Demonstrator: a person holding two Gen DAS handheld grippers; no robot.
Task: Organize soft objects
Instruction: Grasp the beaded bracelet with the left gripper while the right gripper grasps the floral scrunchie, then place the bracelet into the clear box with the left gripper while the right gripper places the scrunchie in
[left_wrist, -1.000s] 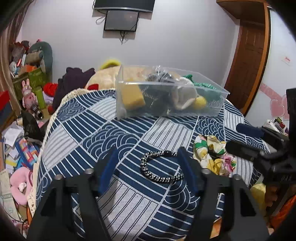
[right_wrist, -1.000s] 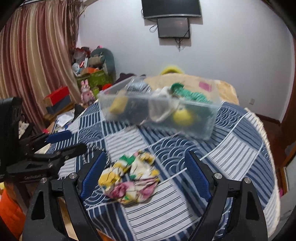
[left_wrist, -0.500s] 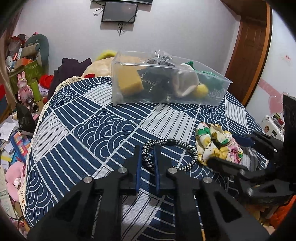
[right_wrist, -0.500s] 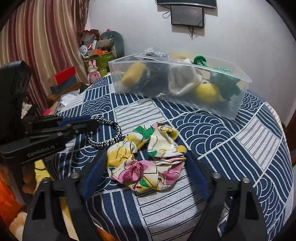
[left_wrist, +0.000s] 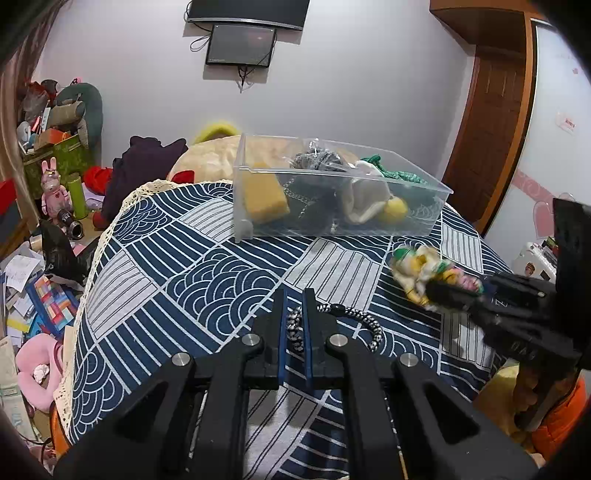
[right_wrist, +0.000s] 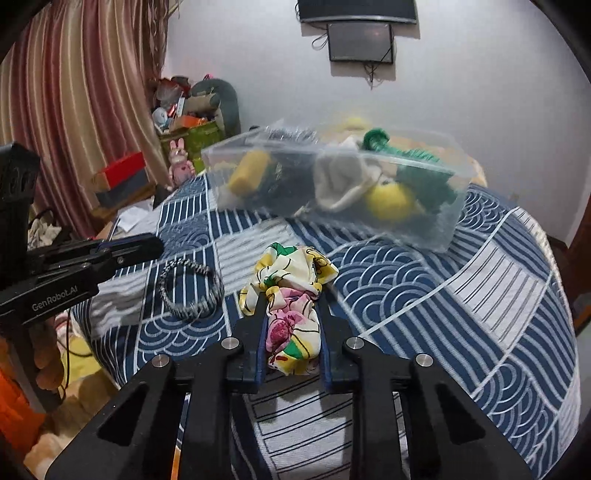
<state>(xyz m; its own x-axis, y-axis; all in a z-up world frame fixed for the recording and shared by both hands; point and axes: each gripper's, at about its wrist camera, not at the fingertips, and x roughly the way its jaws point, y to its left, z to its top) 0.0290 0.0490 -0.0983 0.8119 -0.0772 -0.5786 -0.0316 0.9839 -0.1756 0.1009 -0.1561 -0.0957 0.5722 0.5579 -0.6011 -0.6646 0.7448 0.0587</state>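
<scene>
The left gripper (left_wrist: 294, 314) has its jaws pinched on the near-left part of a black-and-white braided hair tie (left_wrist: 334, 325), whose loop trails off toward 3 o'clock above the blue-and-white patterned tablecloth (left_wrist: 207, 273). The right gripper (right_wrist: 291, 325) has its jaws clamped on a floral scrunchie (right_wrist: 290, 291), whose yellow, green and pink folds bunch out past the fingertips toward 12 o'clock. In the right wrist view the hair tie hangs at 9 o'clock of the scrunchie, near it but apart. A clear plastic bin (left_wrist: 332, 192) sits on the cloth at 12 o'clock, holding a yellow sponge (left_wrist: 264, 201), a grey cloth (left_wrist: 364, 201), a yellow ball (left_wrist: 395, 210) and a green knitted item (right_wrist: 417, 173).
</scene>
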